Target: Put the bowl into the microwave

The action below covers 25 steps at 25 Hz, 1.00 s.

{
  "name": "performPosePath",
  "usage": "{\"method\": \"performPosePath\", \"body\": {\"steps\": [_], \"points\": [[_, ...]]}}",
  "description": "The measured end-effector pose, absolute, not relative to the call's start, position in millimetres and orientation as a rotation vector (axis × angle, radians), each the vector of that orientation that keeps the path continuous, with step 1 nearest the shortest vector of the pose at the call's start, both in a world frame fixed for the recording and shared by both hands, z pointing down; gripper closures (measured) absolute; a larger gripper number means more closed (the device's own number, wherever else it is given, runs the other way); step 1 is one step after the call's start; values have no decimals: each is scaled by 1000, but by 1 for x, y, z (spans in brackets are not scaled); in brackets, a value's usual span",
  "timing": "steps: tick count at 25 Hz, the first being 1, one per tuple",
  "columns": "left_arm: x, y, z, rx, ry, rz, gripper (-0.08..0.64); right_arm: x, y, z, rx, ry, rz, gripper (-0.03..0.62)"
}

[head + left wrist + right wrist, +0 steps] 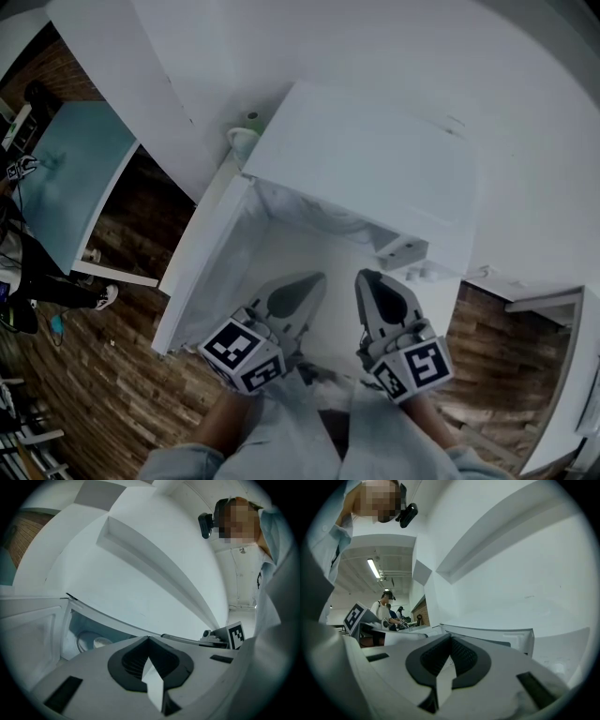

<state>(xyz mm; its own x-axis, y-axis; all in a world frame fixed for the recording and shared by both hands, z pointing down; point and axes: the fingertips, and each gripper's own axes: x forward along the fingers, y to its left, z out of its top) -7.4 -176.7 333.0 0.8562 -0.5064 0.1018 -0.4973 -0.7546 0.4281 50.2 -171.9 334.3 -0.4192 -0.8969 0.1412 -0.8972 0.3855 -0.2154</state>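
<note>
The white microwave (361,155) stands on a white table (309,248), and its door (202,267) is swung open to the left. In the left gripper view its dim cavity (93,630) shows, with a pale round dish-like thing (89,642) on its floor; whether that is the bowl is unclear. A pale green and white cup-shaped thing (246,131) sits behind the microwave's left corner. My left gripper (307,279) and right gripper (369,277) hover side by side in front of the opening. Both are shut and hold nothing.
A second table with a blue-green top (70,173) stands at the left over the wooden floor (103,375). People (384,606) work at tables far behind. White shelving (572,375) is at the right edge.
</note>
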Motion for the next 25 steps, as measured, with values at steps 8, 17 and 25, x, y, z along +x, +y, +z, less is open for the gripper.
{"method": "performPosePath", "body": {"steps": [8,17,25], "points": [[-8,-174,336,2580,-729,-10,561,58,-174,337,1722,-2584,383,589],[-8,-174,338,2577,-720,-5,561,56,-173,340,1712,-2574,390,591],[-8,-173,338,2579,-714,-5,561,52,-173,339,1696,-2581,390,590]]}}
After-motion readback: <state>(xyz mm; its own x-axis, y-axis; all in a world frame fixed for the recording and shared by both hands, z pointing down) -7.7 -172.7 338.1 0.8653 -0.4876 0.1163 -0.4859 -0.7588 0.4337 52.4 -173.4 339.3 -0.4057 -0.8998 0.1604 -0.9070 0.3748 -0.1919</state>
